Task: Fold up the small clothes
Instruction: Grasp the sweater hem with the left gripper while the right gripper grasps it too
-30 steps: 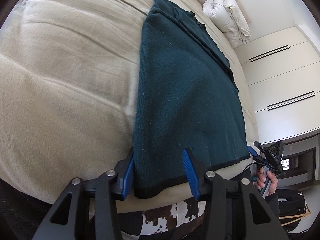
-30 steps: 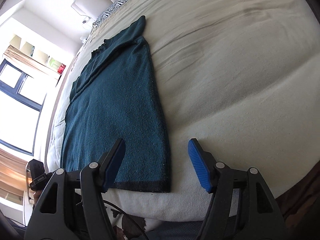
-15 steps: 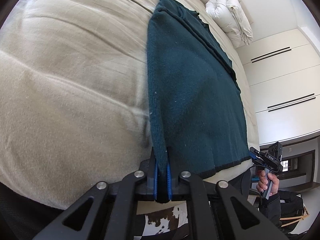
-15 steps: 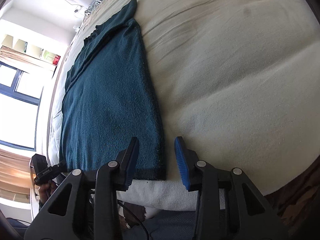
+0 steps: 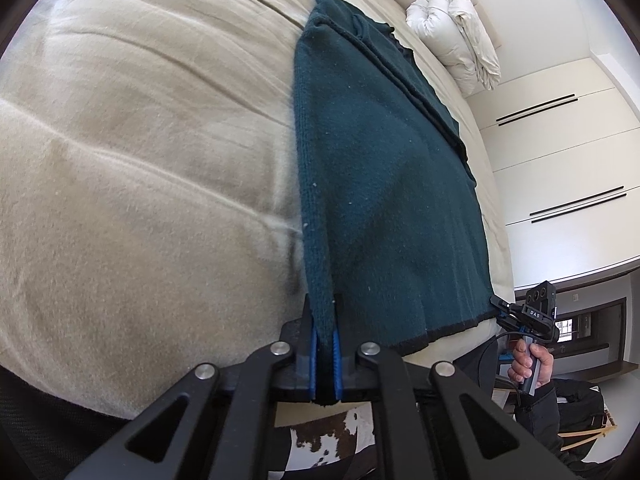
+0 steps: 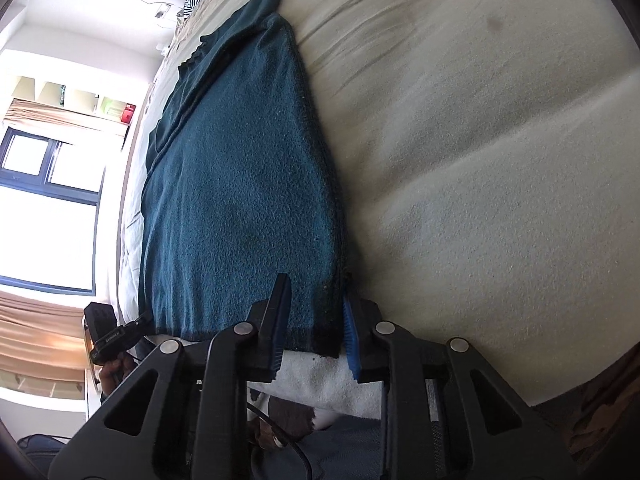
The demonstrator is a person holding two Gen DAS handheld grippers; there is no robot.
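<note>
My left claw, wide a second before, pinched the teal sweater hem corner, my right claw narrowing around the other corner, "DAS" readable on its camera.

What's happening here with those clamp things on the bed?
A person is folding a dark teal sweater laid flat on a beige bed, holding a two-finger gripper in each hand. The left gripper is pinched shut on one bottom corner of the hem. The right gripper has just been closing around the other corner, which sits between its fingers.
</note>
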